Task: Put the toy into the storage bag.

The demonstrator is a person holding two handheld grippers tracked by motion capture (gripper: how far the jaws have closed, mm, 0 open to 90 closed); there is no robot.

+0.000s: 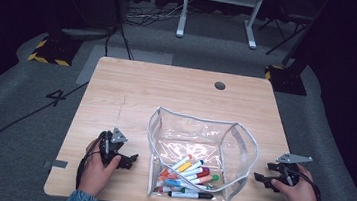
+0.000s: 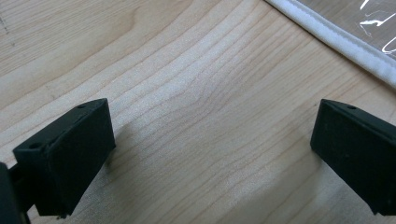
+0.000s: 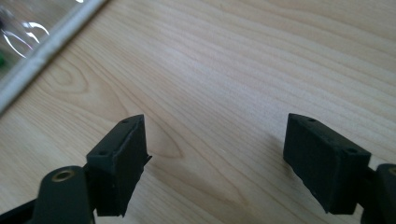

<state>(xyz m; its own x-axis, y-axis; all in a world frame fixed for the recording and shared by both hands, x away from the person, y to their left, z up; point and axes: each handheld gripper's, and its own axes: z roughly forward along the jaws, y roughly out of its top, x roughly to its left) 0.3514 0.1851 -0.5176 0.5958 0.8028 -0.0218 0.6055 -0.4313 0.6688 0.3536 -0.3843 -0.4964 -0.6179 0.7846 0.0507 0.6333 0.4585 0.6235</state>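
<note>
A: Clear pouch (image 1: pixel 201 153) stood open-topped on the near centre of the table (image 1: pixel 167 89), its white-trimmed rim (image 2: pixel 345 44) upward. State its position relative to the tools.

B: It lay between them. The left gripper (image 1: pixel 127 160) rested on the wood just beside the pouch's left wall; the right gripper (image 1: pixel 262 179) rested a little farther from the right wall. The left was judged the nearer.

A: Jaw condition?

B: Both sets stood wide apart, with bare wood between them and nothing held. In the right gripper view the trim (image 3: pixel 46 51) passed at the upper left.

A: Contents?

B: Markers (image 1: pixel 190 174) in several colours, piled at the pouch's near end. Most pointed away toward the right; a black one (image 1: pixel 191 195) lay crosswise along the near wall.
</note>
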